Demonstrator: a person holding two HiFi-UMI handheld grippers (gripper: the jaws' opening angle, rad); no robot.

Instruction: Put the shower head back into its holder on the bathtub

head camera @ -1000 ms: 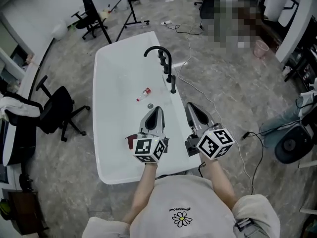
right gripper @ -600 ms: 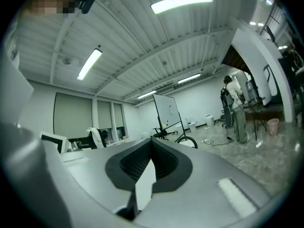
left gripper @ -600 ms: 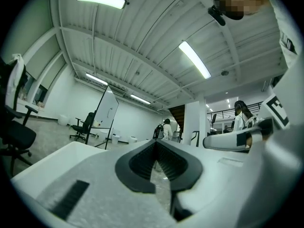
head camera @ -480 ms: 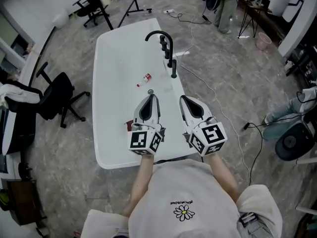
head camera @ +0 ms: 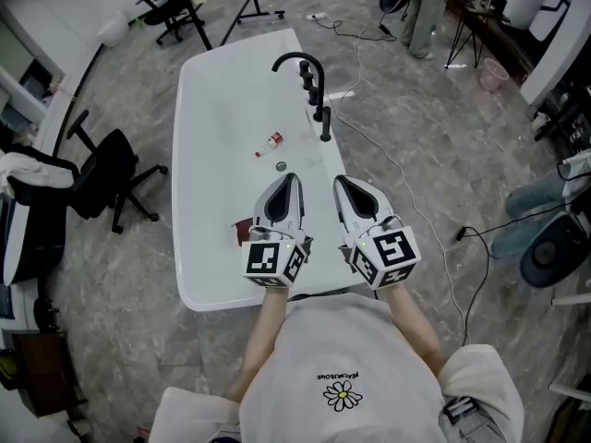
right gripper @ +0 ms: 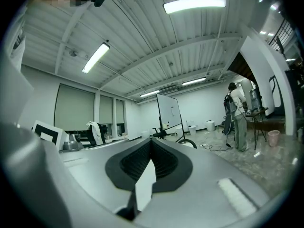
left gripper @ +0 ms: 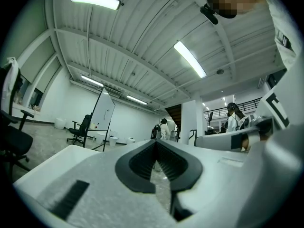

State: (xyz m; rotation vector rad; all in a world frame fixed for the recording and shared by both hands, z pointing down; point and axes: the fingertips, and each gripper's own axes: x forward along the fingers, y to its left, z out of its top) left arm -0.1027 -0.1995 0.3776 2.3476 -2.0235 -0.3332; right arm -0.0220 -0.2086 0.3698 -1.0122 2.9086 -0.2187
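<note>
Tub [head camera: 214,109] by closed L gripper [head camera: 292,178], R gripper [head camera: 338,180]

White shirt [head camera: 343,363], daisy emblem [head camera: 339,396]; grey left gripper [head camera: 289,179] and right gripper [head camera: 339,182], black-and-white marker cubes [head camera: 275,260]

Faucet [head camera: 300,63] on the bathtub [head camera: 199,284] right rim, far half. Small bottle [head camera: 271,142] inside bathtub, left of faucet. Office chair [head camera: 102,192] left of bathtub; cable [head camera: 406,201] on floor right.

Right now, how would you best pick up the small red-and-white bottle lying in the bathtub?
Probably across the middle of the bottle, coming straight down from above. It lies flat on the floor of the bathtub with its long axis slanted, so its narrow width is the easiest span to close on.
</note>
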